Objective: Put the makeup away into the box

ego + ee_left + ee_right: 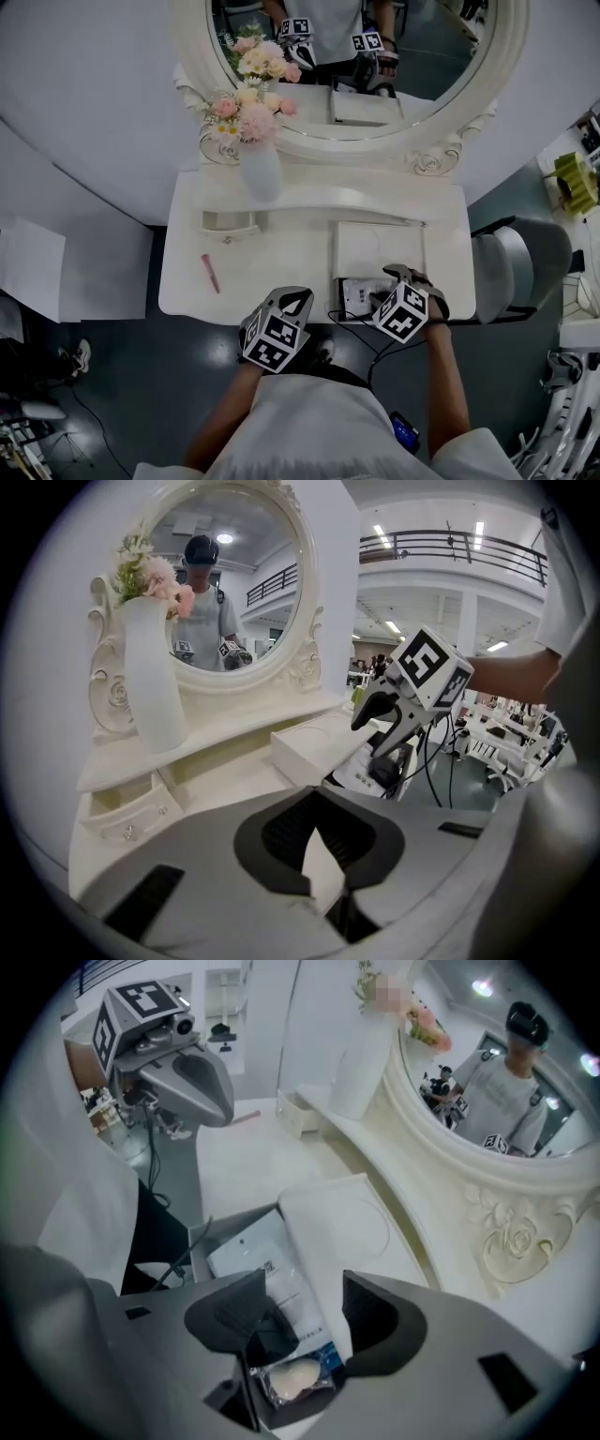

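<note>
An open box [349, 298] stands at the vanity table's front edge, its white lid [380, 248] swung back flat. My right gripper [398, 276] hangs over it, jaws open and empty. In the right gripper view the box [202, 1237] holds a white packet [258, 1260], a wrapped beige sponge [298, 1377] and something blue. A pink makeup stick [210, 273] lies on the left part of the table, away from both grippers. Left of the box, my left gripper [292, 300] is over the front edge, jaws shut with nothing in them [328, 855].
The white vanity table [281, 253] carries a white vase of flowers [260, 169] at the back left, a small drawer [230, 223] under a raised shelf, and a round mirror [375, 56]. A grey chair [525, 262] stands to the right. Cables [361, 328] hang by the box.
</note>
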Tool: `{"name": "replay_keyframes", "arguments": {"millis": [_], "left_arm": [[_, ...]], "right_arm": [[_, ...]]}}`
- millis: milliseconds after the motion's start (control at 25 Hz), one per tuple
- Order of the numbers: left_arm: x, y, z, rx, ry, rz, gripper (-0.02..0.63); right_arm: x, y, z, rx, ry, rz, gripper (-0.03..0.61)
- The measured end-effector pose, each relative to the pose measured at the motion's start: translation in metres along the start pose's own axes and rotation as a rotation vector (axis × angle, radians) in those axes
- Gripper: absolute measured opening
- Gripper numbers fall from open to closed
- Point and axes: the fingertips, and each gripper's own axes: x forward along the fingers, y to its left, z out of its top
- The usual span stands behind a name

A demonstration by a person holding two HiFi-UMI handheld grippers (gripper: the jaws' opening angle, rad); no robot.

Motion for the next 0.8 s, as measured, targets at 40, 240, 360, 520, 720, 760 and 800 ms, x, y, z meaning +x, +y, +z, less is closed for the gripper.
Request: {"name": "replay_keyframes", "arguments": {"millis": [40,240,360,520,720,760,800], "left_arm": [[-0.003,0.001,-0.002,-0.005,0.000,0.007,0.018],[-0.017,0.014,-0.013,-0.040,-0.004,0.059,0.018],[-0.030,0.027,-0.023,-0.072,-0.009,0.106,0.018],[-0.052,0.048,-0.039,-0.124,-0.015,0.178,0.018],[-0.085,0.080,-0.066,-0.200,-0.023,0.274,0.018],[-0.093,0.086,-0.072,-0.214,-0.024,0.292,0.018],[-0.100,0.093,-0.078,-0.229,-0.025,0.309,0.018]], "right_arm": [[0.000,-0.001,0.009,0.010,-0.025,-0.019,0.238],[-0.002,0.003,0.054,0.071,-0.148,-0.055,0.063],[-0.002,0.007,0.079,0.090,-0.205,-0.054,0.003],[0.001,0.020,0.118,0.101,-0.266,-0.010,0.003],[0.014,0.045,0.174,0.085,-0.304,0.063,0.003],[0.018,0.052,0.186,0.079,-0.312,0.085,0.003],[0.022,0.060,0.198,0.072,-0.319,0.108,0.003]]}}
